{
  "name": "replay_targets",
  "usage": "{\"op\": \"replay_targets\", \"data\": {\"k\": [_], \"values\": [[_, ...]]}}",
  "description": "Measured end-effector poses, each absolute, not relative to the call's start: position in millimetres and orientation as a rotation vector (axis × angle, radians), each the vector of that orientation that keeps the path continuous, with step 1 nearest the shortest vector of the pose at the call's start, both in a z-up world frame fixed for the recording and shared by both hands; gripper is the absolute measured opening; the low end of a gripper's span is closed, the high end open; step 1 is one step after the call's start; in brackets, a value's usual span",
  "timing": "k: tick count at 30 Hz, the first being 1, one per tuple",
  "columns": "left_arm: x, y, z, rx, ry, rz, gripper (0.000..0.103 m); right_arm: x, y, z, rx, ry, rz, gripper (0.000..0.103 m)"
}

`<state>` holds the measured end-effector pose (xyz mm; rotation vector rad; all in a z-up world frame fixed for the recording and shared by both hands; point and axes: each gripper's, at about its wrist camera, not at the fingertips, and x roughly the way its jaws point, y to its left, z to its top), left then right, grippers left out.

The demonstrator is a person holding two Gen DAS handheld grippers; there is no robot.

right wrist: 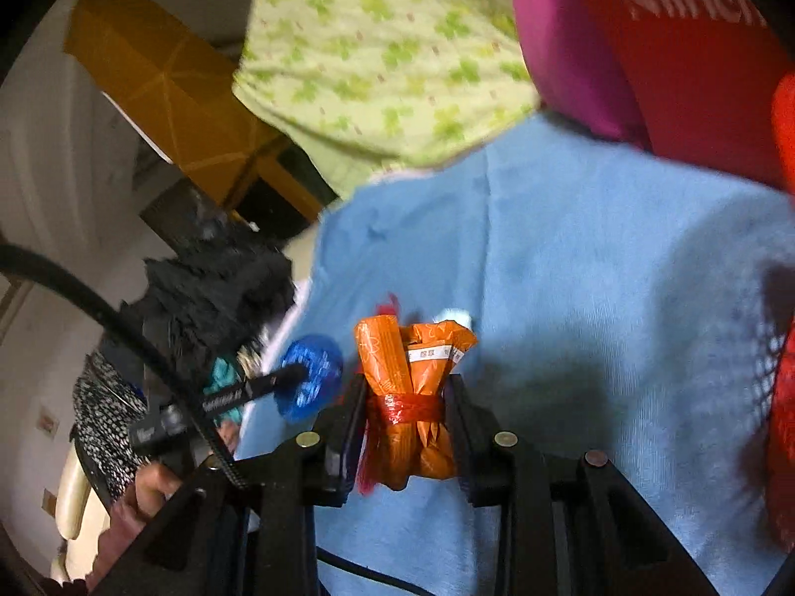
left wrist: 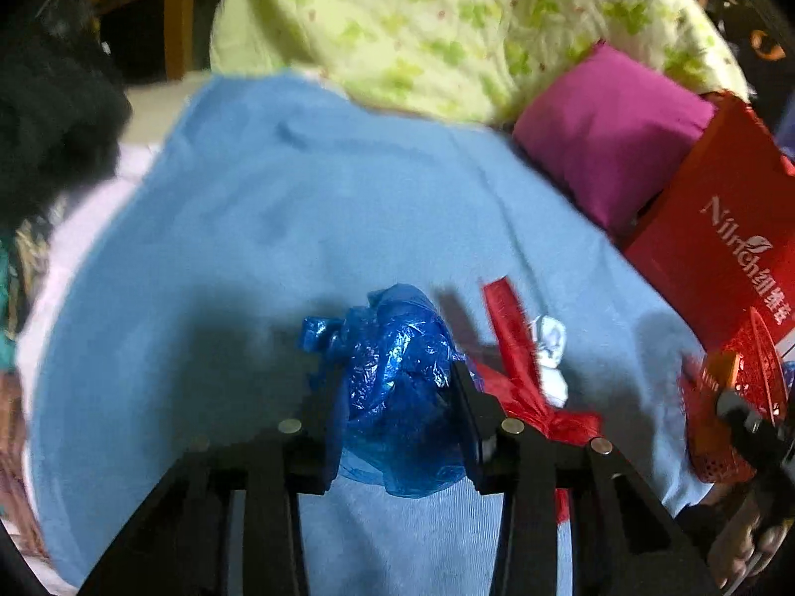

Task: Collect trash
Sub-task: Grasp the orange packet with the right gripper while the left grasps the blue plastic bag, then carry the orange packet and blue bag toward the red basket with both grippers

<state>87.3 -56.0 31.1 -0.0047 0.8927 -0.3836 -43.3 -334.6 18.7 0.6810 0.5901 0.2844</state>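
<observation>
Between the fingers of your left hand-held gripper (left wrist: 397, 387) sits a crumpled blue plastic bag (left wrist: 397, 377), the pads pressed in on both of its sides, over the light blue cloth (left wrist: 298, 208). Just right of it, your left wrist view alone shows a red plastic strip (left wrist: 516, 347) and a small white scrap (left wrist: 549, 347) lying on that cloth, and farther right a red mesh basket (left wrist: 735, 397).

Your right hand-held gripper (right wrist: 405, 397) is clamped on an orange wrapper bundle (right wrist: 412, 382) tied round with red film, held clear above the cloth (right wrist: 596, 258). Only this view shows your left tool from outside, its black finger (right wrist: 278, 380) against the blue bag (right wrist: 310, 377), with your hand (right wrist: 144, 496) below.

Beyond the cloth, both views show a green-patterned bedding (left wrist: 422, 25), a magenta cushion (left wrist: 611, 134) and a red carton (left wrist: 715, 228).
</observation>
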Motion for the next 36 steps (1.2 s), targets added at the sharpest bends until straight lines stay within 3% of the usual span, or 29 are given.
{"op": "replay_targets", "data": {"k": [7, 16, 36], "values": [[30, -60, 86, 0.064, 0.694, -0.392, 0.041, -58, -329, 33, 0.644, 0.513, 0.263, 0.033], [-18, -73, 123, 0.114, 0.578, -0.364, 0.041, -78, -321, 32, 0.595, 0.500, 0.232, 0.033], [-58, -70, 123, 0.194, 0.537, -0.268, 0.041, -85, -319, 32, 0.579, 0.512, 0.217, 0.033]]}}
